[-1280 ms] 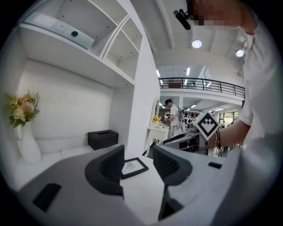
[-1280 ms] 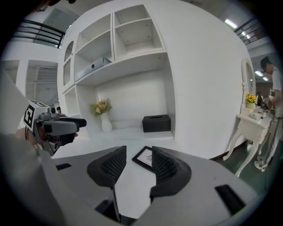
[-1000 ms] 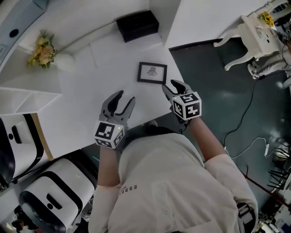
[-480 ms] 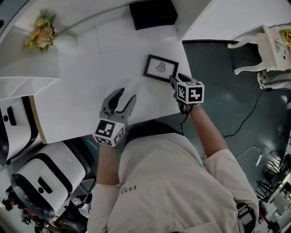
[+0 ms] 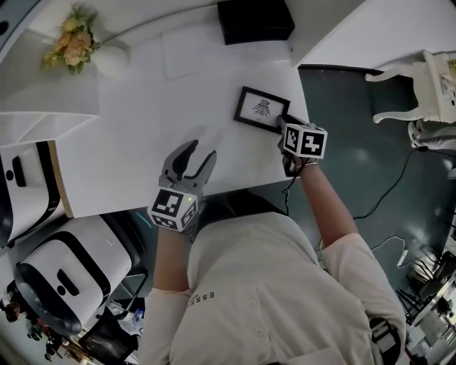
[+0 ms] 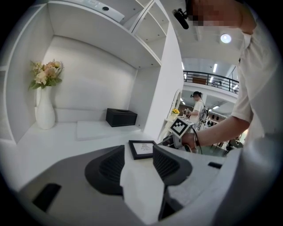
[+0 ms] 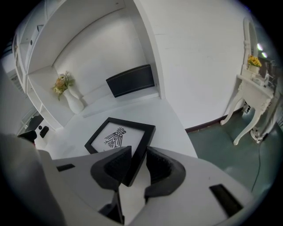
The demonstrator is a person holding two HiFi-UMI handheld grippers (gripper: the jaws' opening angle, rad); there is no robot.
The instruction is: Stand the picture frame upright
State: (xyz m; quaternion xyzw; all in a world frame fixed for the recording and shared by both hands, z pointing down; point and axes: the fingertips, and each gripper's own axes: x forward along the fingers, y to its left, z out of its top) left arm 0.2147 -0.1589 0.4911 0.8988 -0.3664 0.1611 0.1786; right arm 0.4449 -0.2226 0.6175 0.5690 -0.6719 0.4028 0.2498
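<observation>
A small black picture frame [image 5: 262, 109] with an insect drawing lies flat near the right edge of the white table [image 5: 142, 142]. My right gripper [image 5: 283, 124] is at the frame's near right corner. In the right gripper view the frame's [image 7: 117, 134] right bar sits between the jaws of that gripper [image 7: 139, 162], which are closing; a thin gap still shows beside the right pad. My left gripper [image 5: 194, 155] hovers open and empty over the table's front edge. In its own view, this left gripper [image 6: 138, 159] looks toward the frame [image 6: 141, 148].
A black box [image 5: 255, 20] stands at the back of the table, behind the frame. A white vase of flowers [image 5: 71, 46] sits at the back left, with a flat white sheet [image 5: 192, 53] between them. Dark floor [image 5: 356, 164] drops off right of the table edge. White machines [image 5: 64, 285] stand at the lower left.
My right gripper moved forward to the frame's near right corner, and its jaws have narrowed around the frame's edge. The left gripper has stayed put and open.
</observation>
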